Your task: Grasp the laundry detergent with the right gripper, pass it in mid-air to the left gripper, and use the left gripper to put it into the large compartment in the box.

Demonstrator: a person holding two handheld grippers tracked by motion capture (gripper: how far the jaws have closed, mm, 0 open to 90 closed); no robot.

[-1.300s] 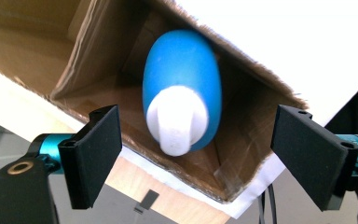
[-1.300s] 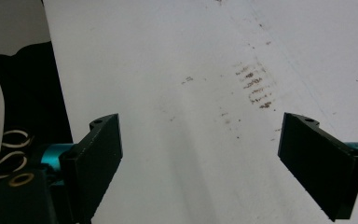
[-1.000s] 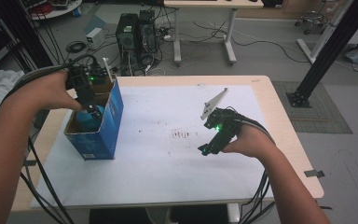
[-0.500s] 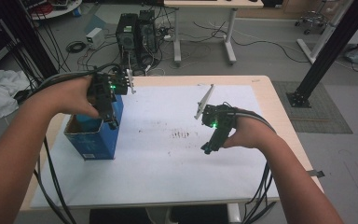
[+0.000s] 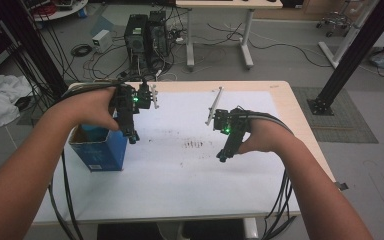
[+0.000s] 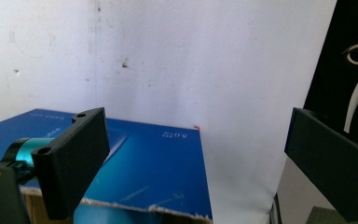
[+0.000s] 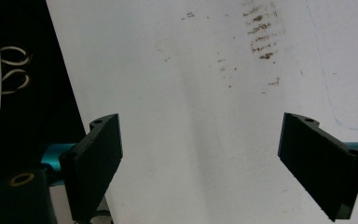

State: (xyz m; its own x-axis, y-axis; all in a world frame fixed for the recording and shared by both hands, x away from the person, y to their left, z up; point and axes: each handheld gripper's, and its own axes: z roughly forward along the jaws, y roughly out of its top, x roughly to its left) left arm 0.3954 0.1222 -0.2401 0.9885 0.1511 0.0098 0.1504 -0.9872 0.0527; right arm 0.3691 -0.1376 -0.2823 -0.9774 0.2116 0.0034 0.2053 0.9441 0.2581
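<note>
A blue cardboard box (image 5: 101, 153) stands open-topped at the left of the white sheet (image 5: 180, 180); something teal (image 5: 94, 132) lies inside, half hidden by the hand. My left gripper (image 5: 131, 136) hangs over the box's right edge, pointing down. Its jaws have just been opening and stand wide apart with nothing between them. In the left gripper view the left gripper (image 6: 200, 163) looks past a blue box flap (image 6: 154, 163) onto the sheet. My right gripper (image 5: 222, 156) hovers low over the middle of the sheet, open and empty. The right gripper view has the right gripper (image 7: 200, 163) above bare paper.
Brown smudges (image 5: 194, 145) mark the sheet between the two hands, also seen as smudges (image 7: 261, 37) ahead of the right jaws. The tan table edge (image 5: 292, 102) frames the sheet. Computer towers (image 5: 145, 32) and cables sit on the floor behind.
The left hand has carried its gripper from over the box's inside to the box's right edge, and its jaws have spread. The right hand has stayed put.
</note>
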